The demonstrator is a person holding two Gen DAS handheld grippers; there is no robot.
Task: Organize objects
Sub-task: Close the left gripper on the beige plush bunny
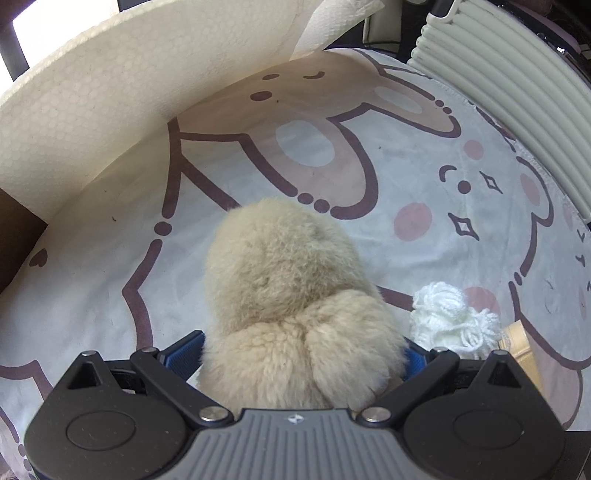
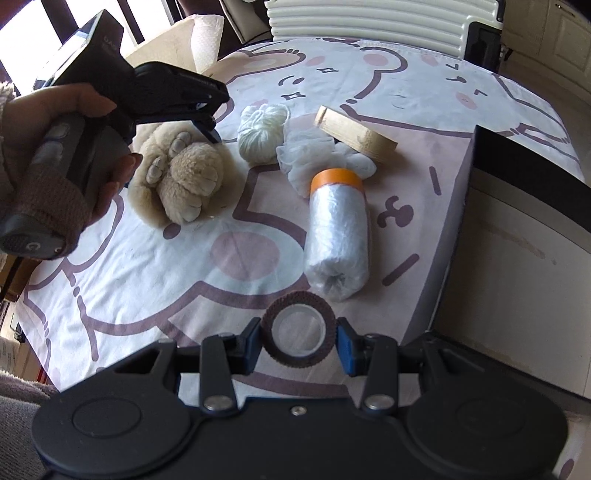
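A beige plush toy lies paws-up on the cartoon tablecloth. My left gripper stands over it with its jaws wide; the fur sits between the blue pads and looks unsqueezed. In the right wrist view a hand holds that left gripper at the plush toy's upper edge. Above the cloth near the front, my right gripper is shut on a dark brown tape roll with a white core.
On the cloth lie a white yarn ball, a white mesh bundle, a wooden ring and a clear film roll with an orange end. A cream box wall stands left, a ribbed crate behind, a dark box right.
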